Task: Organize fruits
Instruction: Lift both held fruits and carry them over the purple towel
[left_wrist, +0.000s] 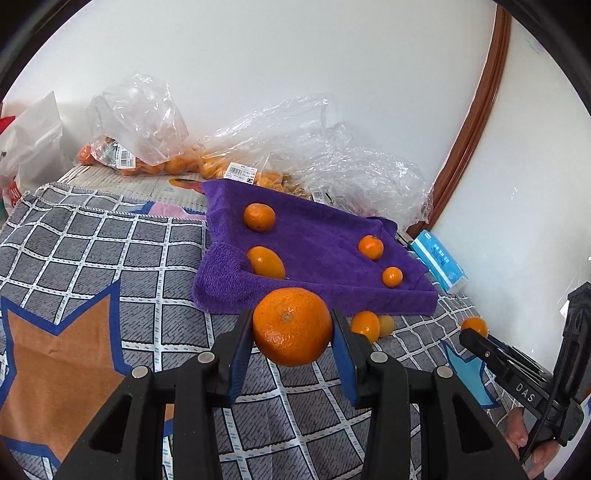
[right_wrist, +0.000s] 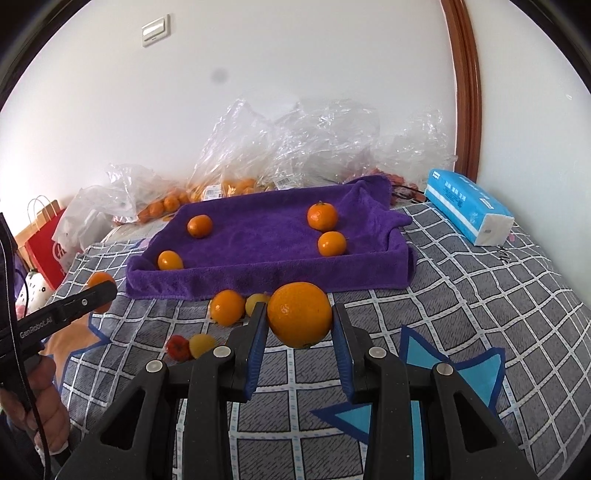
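Note:
My left gripper (left_wrist: 292, 326) is shut on a large orange (left_wrist: 292, 326) and holds it above the cloth, just in front of the purple towel-lined tray (left_wrist: 332, 295). My right gripper (right_wrist: 300, 315) is shut on another orange (right_wrist: 300, 315), also in front of the tray (right_wrist: 273, 278). The tray holds several small oranges, such as one at the back left (right_wrist: 200, 226). Loose on the cloth lie an orange (right_wrist: 227, 307), two yellow fruits (right_wrist: 201, 344) and a red one (right_wrist: 177, 347). The left gripper also shows at the left of the right wrist view (right_wrist: 99, 291).
Clear plastic bags of oranges (right_wrist: 229, 184) lie behind the tray by the wall. A blue tissue pack (right_wrist: 469, 205) lies at the right. A red paper bag (right_wrist: 44, 247) stands at the left. The checked cloth (right_wrist: 480, 314) covers the surface.

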